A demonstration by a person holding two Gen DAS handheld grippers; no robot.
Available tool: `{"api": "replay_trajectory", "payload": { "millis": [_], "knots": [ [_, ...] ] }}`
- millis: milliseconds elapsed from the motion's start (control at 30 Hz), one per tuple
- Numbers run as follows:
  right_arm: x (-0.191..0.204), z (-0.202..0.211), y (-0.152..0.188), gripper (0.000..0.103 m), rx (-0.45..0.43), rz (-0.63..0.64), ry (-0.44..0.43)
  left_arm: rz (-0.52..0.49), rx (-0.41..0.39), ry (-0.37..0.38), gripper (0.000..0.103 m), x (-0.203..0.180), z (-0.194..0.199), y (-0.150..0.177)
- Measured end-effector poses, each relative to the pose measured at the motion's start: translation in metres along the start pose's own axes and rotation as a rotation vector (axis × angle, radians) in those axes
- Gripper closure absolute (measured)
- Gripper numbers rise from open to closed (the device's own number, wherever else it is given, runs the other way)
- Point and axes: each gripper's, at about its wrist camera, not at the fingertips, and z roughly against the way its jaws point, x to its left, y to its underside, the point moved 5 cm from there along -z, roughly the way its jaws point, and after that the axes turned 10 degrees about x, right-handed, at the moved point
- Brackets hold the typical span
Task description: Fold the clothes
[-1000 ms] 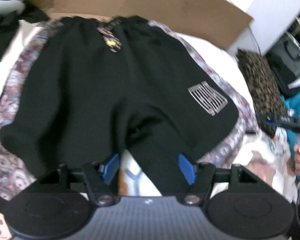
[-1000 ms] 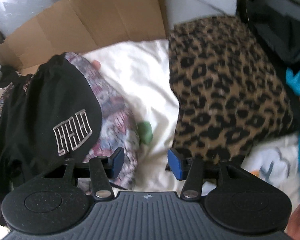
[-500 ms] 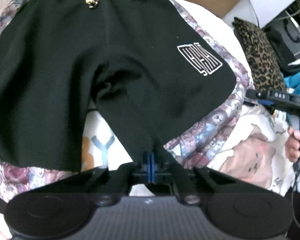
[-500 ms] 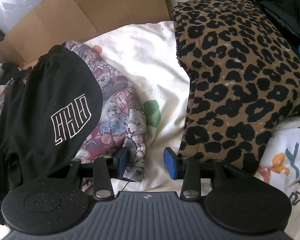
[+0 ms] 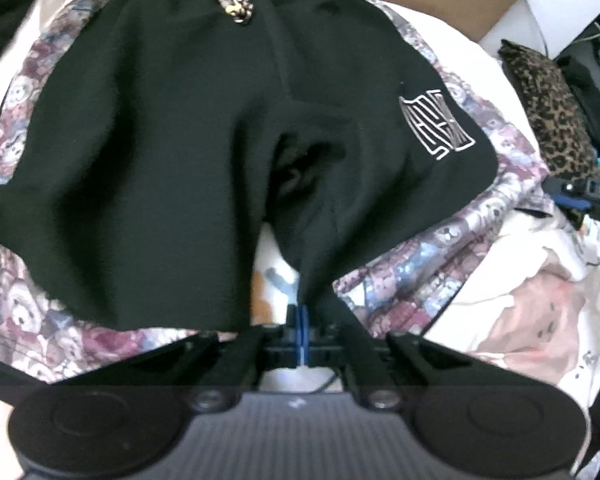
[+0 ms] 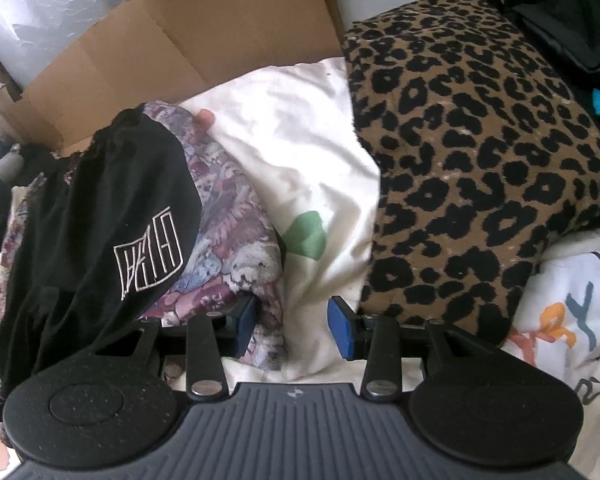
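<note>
Left gripper, bottom centre, is clamped on the shorts' hem; right gripper stands apart, lower centre, over the patterned cloth's edge

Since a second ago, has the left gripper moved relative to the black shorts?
Yes. The left gripper has come down toward the black shorts, and its jaws have shut on the inner hem of the logo leg, which earlier lay between open fingers.

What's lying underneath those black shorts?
A teddy-bear patterned cloth lies under the black shorts, showing along both sides and below the hems. A white printed sheet peeks between the legs. Whatever lies beneath the middle is covered.
</note>
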Motion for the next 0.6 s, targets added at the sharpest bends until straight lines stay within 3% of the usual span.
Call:
{"api": "replay_trajectory", "payload": {
  "millis": [167,333,400,467,500,600],
  "knots": [
    [0.007,-0.012,-0.002,0.056,0.022,-0.032,-0.090,0.028,-0.025,-0.051,0.102,0.006,0.002,-0.009],
    [0.001,-0.028,-0.001,0.055,0.057,-0.162,-0.220,0.028,-0.022,-0.059,0.102,0.010,-0.001,-0.011],
    [0.000,-0.034,-0.001,0.055,0.077,-0.176,-0.234,0.020,-0.021,-0.059,0.102,0.010,-0.001,-0.008],
    [0.003,-0.038,0.000,0.072,0.095,-0.169,-0.251,0.020,-0.020,-0.054,0.102,0.011,-0.001,-0.007],
    [0.007,-0.039,0.001,0.098,0.114,-0.155,-0.263,0.023,-0.019,-0.050,0.102,0.010,0.000,-0.007],
    [0.017,-0.032,0.001,0.102,0.130,-0.071,-0.218,0.020,-0.018,-0.021,0.102,0.006,0.007,-0.005]
  ]
}}
